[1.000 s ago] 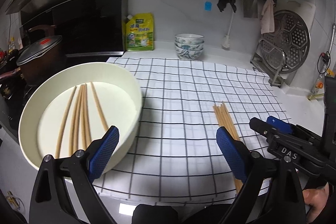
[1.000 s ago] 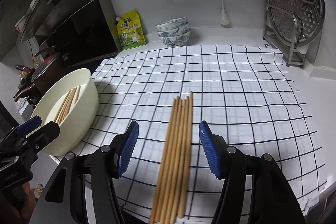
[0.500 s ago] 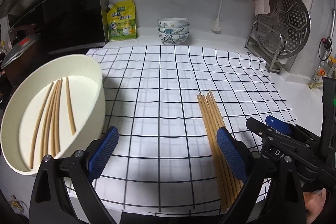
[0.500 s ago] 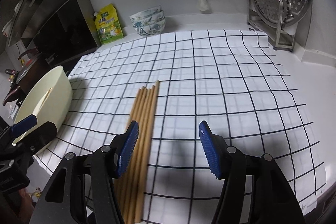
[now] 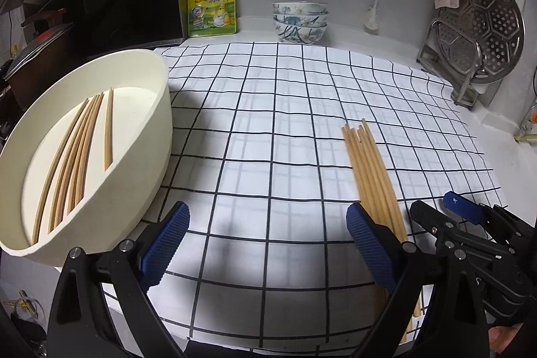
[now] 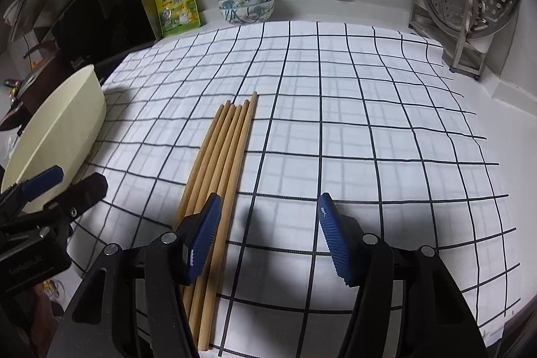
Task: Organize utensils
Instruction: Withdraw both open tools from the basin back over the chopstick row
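Observation:
Several wooden chopsticks [image 5: 371, 171] lie side by side on the checked cloth [image 5: 268, 123]; they also show in the right wrist view [image 6: 221, 166]. A cream bowl [image 5: 144, 136] at the left holds several more chopsticks [image 5: 77, 156]; its outer wall shows in the right wrist view [image 6: 57, 136]. My left gripper [image 5: 266, 252] is open and empty over the cloth, between bowl and loose chopsticks. My right gripper [image 6: 268, 239] is open and empty, its left finger [image 6: 203, 239] over the chopsticks' near ends. It also shows in the left wrist view [image 5: 470, 244].
Stacked patterned bowls [image 5: 299, 21] and a yellow refill pouch [image 5: 211, 9] stand at the back wall. A steel steamer plate on a rack [image 5: 476, 32] stands at the back right. A dark stove and lidded pot [image 5: 40, 46] lie left of the bowl.
My left gripper has swung right, off the bowl and over the cloth. My right gripper has shifted right, so the chopsticks now lie under its left finger.

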The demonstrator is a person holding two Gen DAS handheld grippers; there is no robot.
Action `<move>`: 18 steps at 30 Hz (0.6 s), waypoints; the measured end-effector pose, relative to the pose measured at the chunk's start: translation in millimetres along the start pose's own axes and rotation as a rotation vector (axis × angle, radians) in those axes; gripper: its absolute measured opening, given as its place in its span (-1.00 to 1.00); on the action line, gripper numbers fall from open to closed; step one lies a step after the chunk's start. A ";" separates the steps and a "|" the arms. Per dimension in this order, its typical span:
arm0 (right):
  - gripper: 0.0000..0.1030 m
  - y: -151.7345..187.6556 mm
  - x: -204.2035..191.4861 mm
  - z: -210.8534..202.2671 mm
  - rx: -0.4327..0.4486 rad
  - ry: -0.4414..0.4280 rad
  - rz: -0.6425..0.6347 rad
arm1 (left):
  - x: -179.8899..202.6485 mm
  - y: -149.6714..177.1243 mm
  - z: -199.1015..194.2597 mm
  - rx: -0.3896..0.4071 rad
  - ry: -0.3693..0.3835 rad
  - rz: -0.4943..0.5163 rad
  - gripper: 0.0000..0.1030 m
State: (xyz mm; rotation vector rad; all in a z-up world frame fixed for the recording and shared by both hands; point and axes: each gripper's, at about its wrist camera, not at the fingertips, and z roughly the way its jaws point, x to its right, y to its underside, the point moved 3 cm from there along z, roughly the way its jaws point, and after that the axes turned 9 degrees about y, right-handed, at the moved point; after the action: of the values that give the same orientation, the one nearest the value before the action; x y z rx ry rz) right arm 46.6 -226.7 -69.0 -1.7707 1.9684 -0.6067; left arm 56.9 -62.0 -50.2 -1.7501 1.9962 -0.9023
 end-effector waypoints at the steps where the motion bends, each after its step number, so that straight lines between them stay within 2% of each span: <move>1: 0.12 0.7 -0.8 1.3 -0.004 0.005 -0.006 | -1.0 0.4 0.3 -0.002 -0.002 -0.002 0.80; 18: 0.12 12.2 -10.0 1.1 -0.032 0.056 -0.091 | 1.0 6.2 5.5 -0.020 -0.003 -0.002 0.80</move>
State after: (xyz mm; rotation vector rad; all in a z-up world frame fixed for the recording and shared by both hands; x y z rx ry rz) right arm 38.3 -215.7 -76.7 -1.8903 1.9529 -0.6648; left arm 55.5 -64.0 -58.1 -1.7630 2.0086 -0.8823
